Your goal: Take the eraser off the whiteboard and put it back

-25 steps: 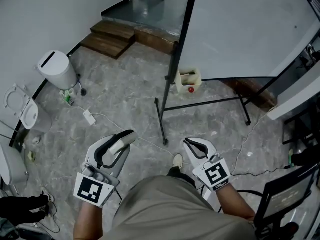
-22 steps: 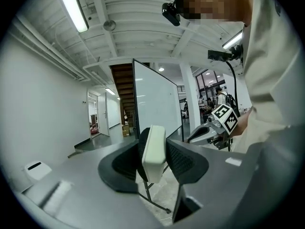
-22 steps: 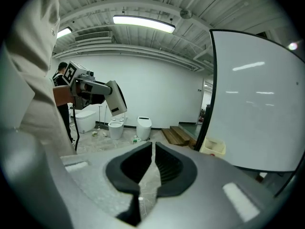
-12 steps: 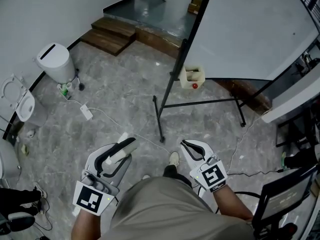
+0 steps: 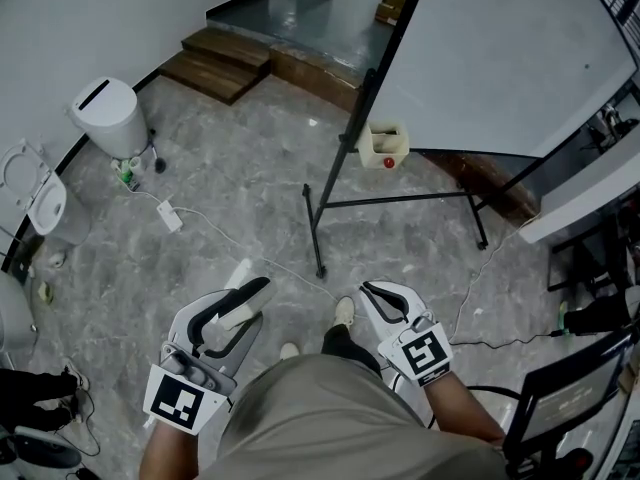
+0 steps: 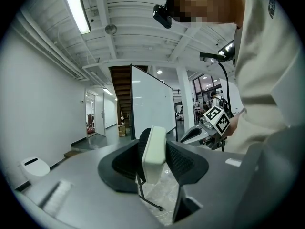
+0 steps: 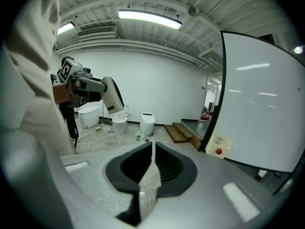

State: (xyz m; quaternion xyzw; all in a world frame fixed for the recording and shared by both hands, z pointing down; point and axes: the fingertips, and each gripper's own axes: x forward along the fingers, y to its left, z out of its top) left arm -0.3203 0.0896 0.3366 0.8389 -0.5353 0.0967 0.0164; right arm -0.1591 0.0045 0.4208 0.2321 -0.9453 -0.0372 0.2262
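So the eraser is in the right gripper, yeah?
Not quite. The eraser is clamped in the left gripper, as the left gripper view shows. The right gripper is shut with nothing between its jaws.

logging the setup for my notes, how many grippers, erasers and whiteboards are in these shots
grippers: 2, left gripper and right gripper
erasers: 1, the eraser, clamped in the left gripper
whiteboards: 1, the whiteboard
total: 4
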